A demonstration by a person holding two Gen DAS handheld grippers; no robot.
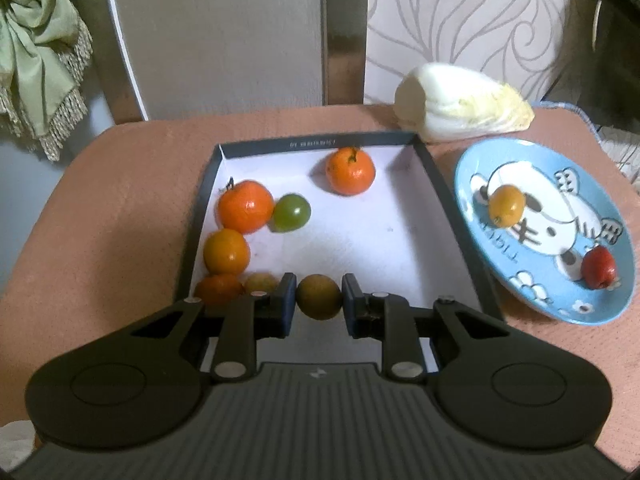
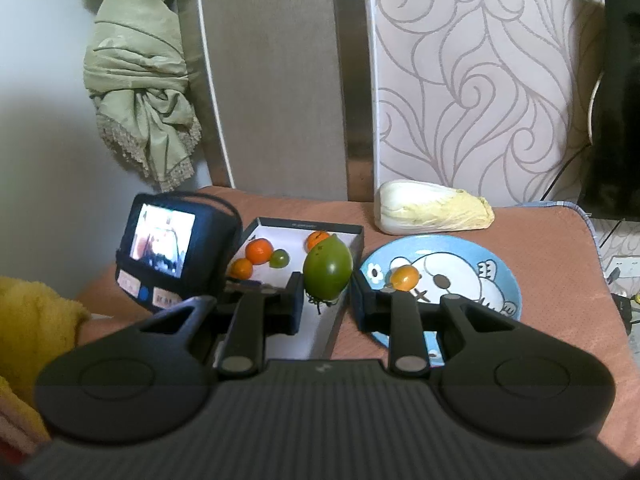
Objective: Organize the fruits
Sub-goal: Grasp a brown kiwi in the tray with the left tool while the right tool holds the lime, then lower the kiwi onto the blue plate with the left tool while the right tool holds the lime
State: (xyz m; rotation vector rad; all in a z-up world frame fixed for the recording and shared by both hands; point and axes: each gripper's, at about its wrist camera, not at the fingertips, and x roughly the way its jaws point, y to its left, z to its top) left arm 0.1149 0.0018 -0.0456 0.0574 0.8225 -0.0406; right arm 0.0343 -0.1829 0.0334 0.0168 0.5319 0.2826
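Observation:
In the left wrist view a shallow dark-rimmed box [image 1: 432,160] with a white floor holds several orange fruits and a small green one [image 1: 291,213]. My left gripper [image 1: 319,298] is shut on a yellow-brown fruit [image 1: 319,297] low in the box's near end. A blue cartoon plate [image 1: 540,300] to the right holds a yellow-orange fruit [image 1: 507,205] and a small red fruit [image 1: 597,267]. In the right wrist view my right gripper [image 2: 327,280] is shut on a large green fruit [image 2: 328,268], held above the gap between the box [image 2: 356,236] and plate [image 2: 452,242].
A napa cabbage [image 1: 464,104] lies behind the plate on the pink tablecloth [image 1: 120,208]. The left gripper's camera unit with its lit screen [image 2: 164,246] stands left of the box. A green knotted curtain [image 2: 136,76] hangs at back left. Yellow cloth [image 2: 32,328] sits at the near left.

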